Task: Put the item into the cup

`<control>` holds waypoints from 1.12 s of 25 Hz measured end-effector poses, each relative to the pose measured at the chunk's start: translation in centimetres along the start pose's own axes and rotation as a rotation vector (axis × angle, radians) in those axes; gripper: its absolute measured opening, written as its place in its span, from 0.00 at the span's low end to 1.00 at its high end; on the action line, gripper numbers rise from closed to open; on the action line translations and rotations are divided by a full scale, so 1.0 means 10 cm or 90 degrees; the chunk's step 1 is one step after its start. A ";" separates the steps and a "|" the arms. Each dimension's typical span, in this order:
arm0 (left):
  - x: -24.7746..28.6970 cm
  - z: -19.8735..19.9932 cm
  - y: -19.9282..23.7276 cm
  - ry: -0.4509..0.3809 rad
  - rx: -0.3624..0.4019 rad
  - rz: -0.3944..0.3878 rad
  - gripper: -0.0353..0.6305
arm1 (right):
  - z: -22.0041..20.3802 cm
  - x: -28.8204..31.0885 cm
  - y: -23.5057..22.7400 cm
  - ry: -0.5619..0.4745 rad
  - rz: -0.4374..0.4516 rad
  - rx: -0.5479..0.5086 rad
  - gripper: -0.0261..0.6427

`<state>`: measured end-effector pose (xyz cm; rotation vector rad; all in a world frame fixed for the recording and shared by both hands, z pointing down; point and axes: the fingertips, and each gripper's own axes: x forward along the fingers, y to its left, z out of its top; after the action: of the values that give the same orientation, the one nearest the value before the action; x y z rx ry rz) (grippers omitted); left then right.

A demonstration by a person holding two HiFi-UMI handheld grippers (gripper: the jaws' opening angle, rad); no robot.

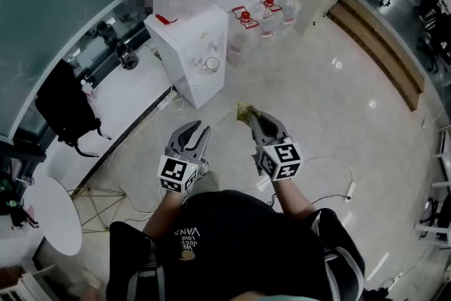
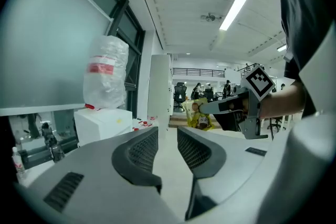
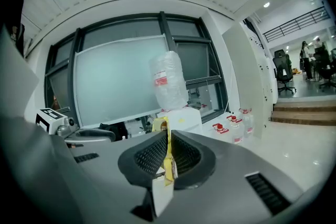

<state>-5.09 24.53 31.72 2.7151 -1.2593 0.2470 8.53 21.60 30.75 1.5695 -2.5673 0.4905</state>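
A small yellow snack packet (image 1: pixel 244 110) is pinched between the fingers of my right gripper (image 1: pixel 249 115), which is shut on it and held out over the floor. The right gripper view shows the packet (image 3: pixel 166 157) edge-on between the ribbed pads. My left gripper (image 1: pixel 200 130) is beside it to the left, its jaws a little apart with nothing between them (image 2: pixel 167 140). A clear cup (image 1: pixel 211 65) stands on the white water dispenser (image 1: pixel 192 39) ahead, well beyond both grippers. From the left gripper view I see the packet (image 2: pixel 198 114) in the right gripper (image 2: pixel 206 107).
An upturned water bottle (image 3: pixel 169 80) tops the dispenser. Several full water bottles (image 1: pixel 266 12) stand on the floor to its right. A white counter (image 1: pixel 130 99) with a black bag (image 1: pixel 63 106) runs along the window at the left. Cables (image 1: pixel 331 166) lie on the pale floor.
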 end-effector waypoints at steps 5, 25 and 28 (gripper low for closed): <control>0.33 -0.11 0.61 0.029 -0.014 -0.028 0.27 | -0.01 0.65 -0.09 0.014 -0.033 0.024 0.11; 1.48 -1.01 1.74 0.149 -0.061 -0.074 0.45 | -0.18 1.99 -0.68 0.033 -0.125 0.077 0.11; 1.66 -1.11 1.83 0.154 -0.073 -0.051 0.46 | -0.21 2.20 -0.83 0.043 -0.106 0.058 0.11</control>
<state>-9.56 2.64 47.00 2.5399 -1.0628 0.4621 5.37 0.03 39.92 1.7458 -2.3711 0.6396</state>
